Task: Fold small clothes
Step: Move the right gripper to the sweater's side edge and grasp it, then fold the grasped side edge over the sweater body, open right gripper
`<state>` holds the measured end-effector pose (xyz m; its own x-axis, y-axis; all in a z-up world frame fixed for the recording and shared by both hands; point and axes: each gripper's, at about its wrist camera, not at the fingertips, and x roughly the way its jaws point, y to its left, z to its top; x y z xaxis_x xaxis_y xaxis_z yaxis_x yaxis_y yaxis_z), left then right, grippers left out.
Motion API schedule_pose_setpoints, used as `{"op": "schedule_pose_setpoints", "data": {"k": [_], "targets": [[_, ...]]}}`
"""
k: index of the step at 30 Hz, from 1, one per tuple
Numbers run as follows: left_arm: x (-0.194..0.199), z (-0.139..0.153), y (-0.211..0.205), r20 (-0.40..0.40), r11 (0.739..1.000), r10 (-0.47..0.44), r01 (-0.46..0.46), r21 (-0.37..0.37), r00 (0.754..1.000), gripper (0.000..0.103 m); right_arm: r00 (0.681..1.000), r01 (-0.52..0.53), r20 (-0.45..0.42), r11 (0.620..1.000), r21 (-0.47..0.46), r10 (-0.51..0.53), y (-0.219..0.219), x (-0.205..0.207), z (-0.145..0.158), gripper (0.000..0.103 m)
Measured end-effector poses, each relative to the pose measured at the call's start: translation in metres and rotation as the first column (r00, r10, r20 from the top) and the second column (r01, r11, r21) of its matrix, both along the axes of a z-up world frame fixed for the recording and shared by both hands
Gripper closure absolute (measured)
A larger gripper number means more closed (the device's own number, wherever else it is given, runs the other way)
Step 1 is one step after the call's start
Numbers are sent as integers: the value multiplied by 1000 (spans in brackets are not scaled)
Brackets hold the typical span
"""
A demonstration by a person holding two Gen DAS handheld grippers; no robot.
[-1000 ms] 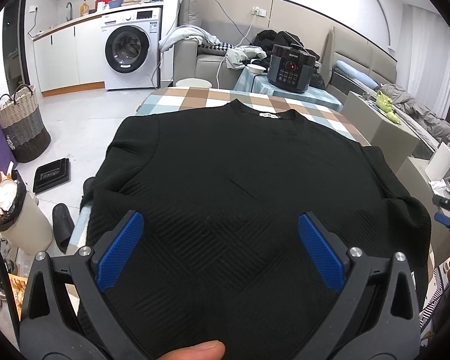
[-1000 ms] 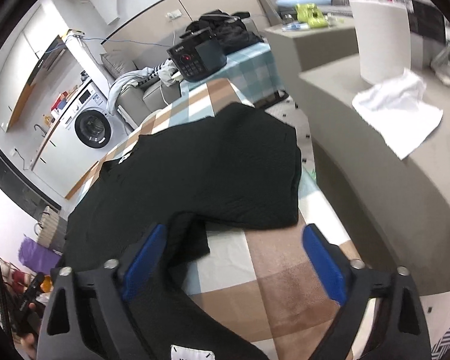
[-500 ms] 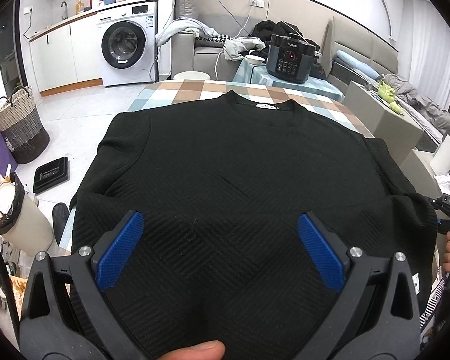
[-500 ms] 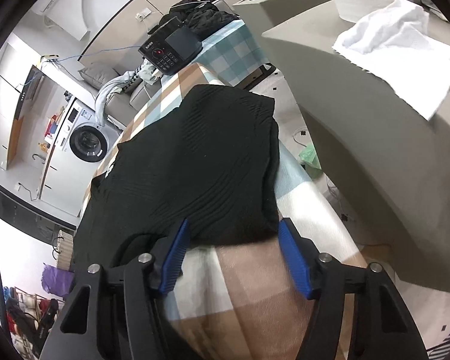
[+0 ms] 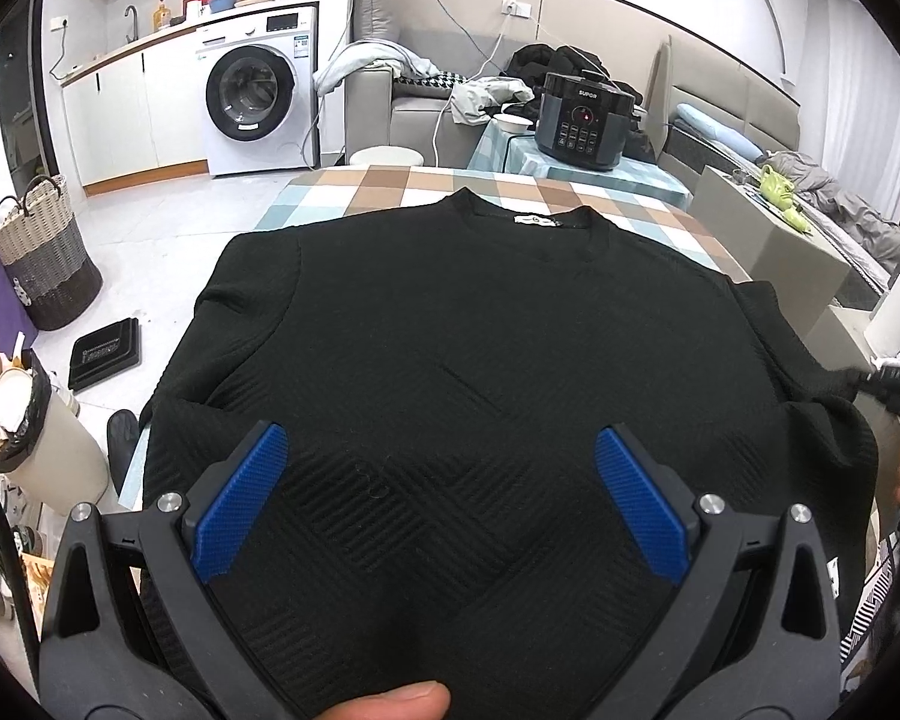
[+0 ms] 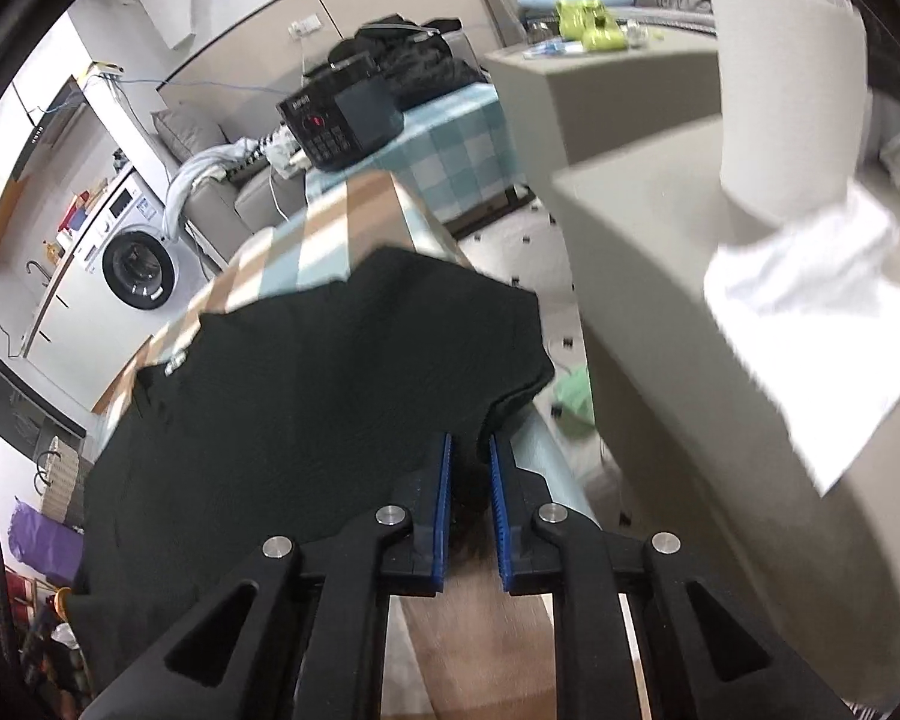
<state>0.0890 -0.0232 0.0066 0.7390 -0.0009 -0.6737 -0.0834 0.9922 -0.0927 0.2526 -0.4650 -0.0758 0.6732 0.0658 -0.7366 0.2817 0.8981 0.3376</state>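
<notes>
Left wrist view: waste bin at left floor, stuffed with white paper scraps. Woven basket beyond it, contents unseen. Black sweater spread flat on the checked table, collar far, left shoulder overhanging the table edge. Bare checked cloth past the collar. Left gripper hovers over the hem, blue pads wide apart, nothing between them. Sweater sits lower in view than a second ago.

Right wrist view: right gripper closing, jaws nearly together with the sweater's sleeve edge bunched between the pads at the table's right edge. A second ago the jaws stood wide. Grey counter just beside, white cloth on it.
</notes>
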Motion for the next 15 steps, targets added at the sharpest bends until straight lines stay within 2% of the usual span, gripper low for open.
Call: {"op": "schedule_pose_setpoints", "data": {"k": [4,7,11,15], "targets": [[1,-1,3,5,1000,6,-6,-11,1000,1,997,-40,70,999,15,39,7,9,27,91],[-1,-3,12,8,999,17,-17,-28,1000,1,987,-117,113,993,-11,117,30,22,47,91],[-1,-5,23,6,999,36,-36,-34,999,1,950,-263,157,962,-72,272,83,39,69,91],[-2,-5,32,11,998,60,-59,-33,998,1,902,-398,145,913,-94,408,136,51,71,91]]}}
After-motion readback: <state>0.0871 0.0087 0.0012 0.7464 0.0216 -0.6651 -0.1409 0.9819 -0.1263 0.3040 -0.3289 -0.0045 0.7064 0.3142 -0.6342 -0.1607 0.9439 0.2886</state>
